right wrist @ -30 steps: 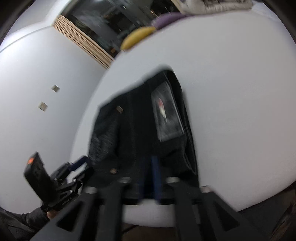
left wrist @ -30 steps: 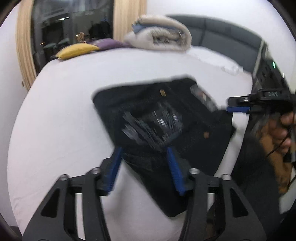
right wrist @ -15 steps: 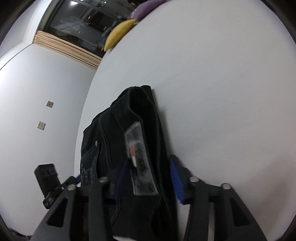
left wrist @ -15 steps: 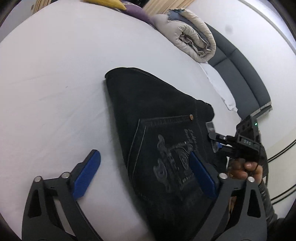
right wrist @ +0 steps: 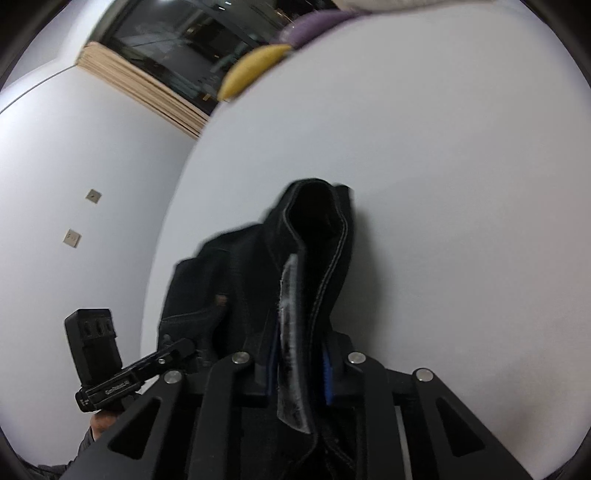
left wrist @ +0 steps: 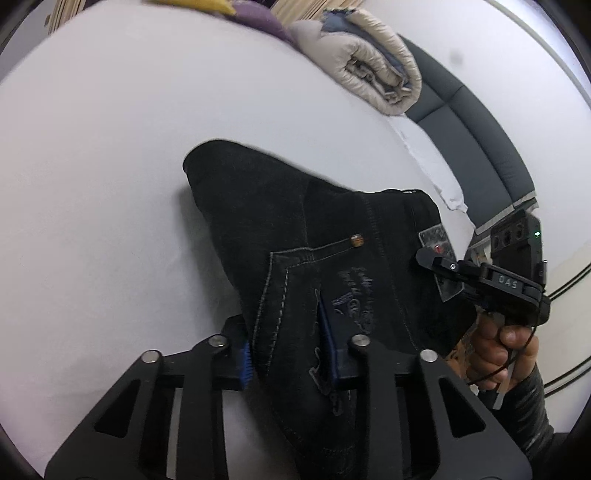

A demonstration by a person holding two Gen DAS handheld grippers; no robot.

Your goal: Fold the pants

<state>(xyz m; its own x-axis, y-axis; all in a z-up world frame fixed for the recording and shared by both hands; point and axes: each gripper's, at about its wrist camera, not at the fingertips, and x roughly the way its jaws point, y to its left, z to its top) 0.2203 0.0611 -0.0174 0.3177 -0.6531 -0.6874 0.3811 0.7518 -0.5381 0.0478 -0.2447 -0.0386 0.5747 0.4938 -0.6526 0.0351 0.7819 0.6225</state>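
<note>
On the white bed (left wrist: 110,184) lie the black pants (left wrist: 314,240), already folded into a thick bundle, with the near end lifted by both tongs. The left gripper (left wrist: 288,354) is closing on the edge by the back pocket, blue pads with denim between them. The right gripper (right wrist: 301,369) is closing on the waistband by the grey label (right wrist: 290,332), the cloth bunched up between its pads. In the left view the person's right hand (left wrist: 498,350) shows around the handle of the right tongs.

My guess is that the risk sits in the thickness of the bundle: each pair of pads bites several layers, and if only the outer ones are caught, the inner layers may slide out and the fold would fall open when the pants are moved. The two grips are close together on one end, so the far end may drag on the sheet and skew the stack. A tug by one hand ahead of the other could twist it.

At the far end of the bed lie a rolled quilt (left wrist: 373,62), a purple cushion (left wrist: 255,14) and a yellow cushion (right wrist: 255,70), all well apart from the pants. A dark headboard (left wrist: 480,147) runs along the right side. Nothing stands in the way on the sheet around the bundle.
</note>
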